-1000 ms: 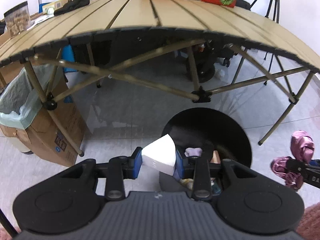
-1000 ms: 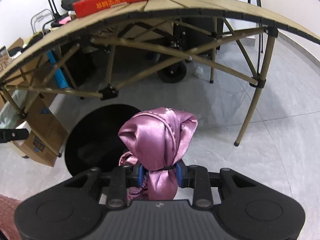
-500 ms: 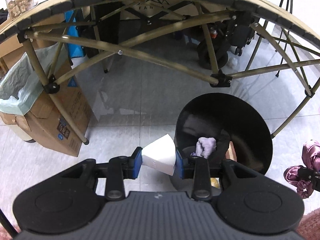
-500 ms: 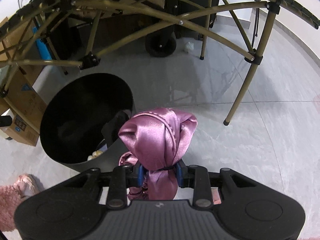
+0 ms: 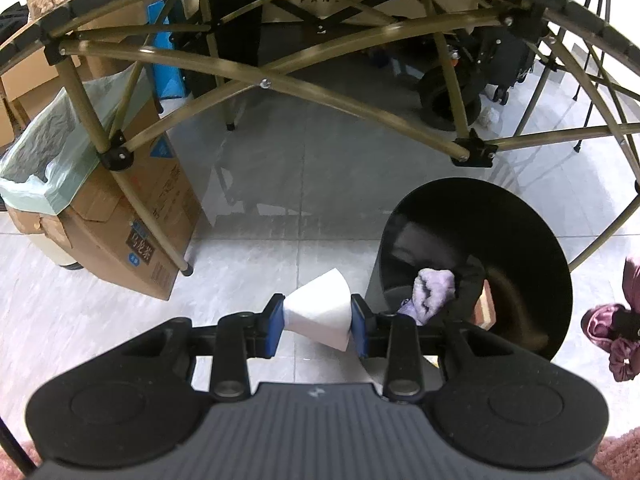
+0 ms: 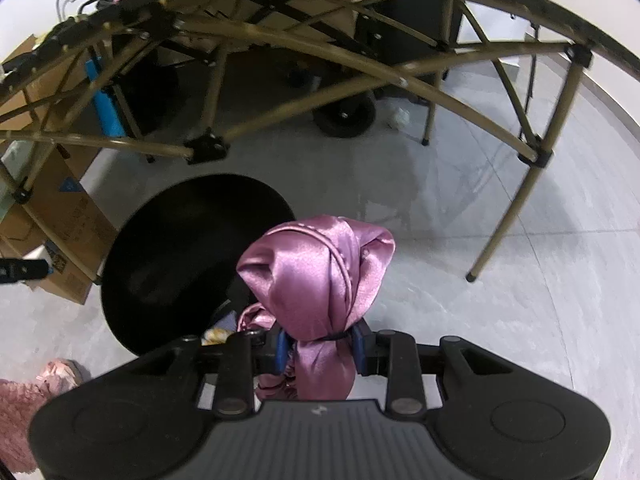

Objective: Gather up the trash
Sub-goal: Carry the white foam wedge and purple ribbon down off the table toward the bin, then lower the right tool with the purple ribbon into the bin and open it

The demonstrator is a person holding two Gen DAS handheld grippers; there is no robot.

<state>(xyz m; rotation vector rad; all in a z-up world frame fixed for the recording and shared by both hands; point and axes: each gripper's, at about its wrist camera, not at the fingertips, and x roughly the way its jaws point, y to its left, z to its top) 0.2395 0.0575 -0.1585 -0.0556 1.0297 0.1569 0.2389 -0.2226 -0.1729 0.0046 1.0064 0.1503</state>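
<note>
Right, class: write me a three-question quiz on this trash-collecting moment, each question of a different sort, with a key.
1. True or false: the left gripper holds a white folded paper between its fingers.
2. Multiple choice: what does the right gripper grip? A) a glass jar B) a purple satin cloth bundle C) a red box
3. Fill the gap: the black bin stands on the floor, and inside it lies a crumpled ______ item.

Key: 1 true; 2 B; 3 lilac (pale purple).
</note>
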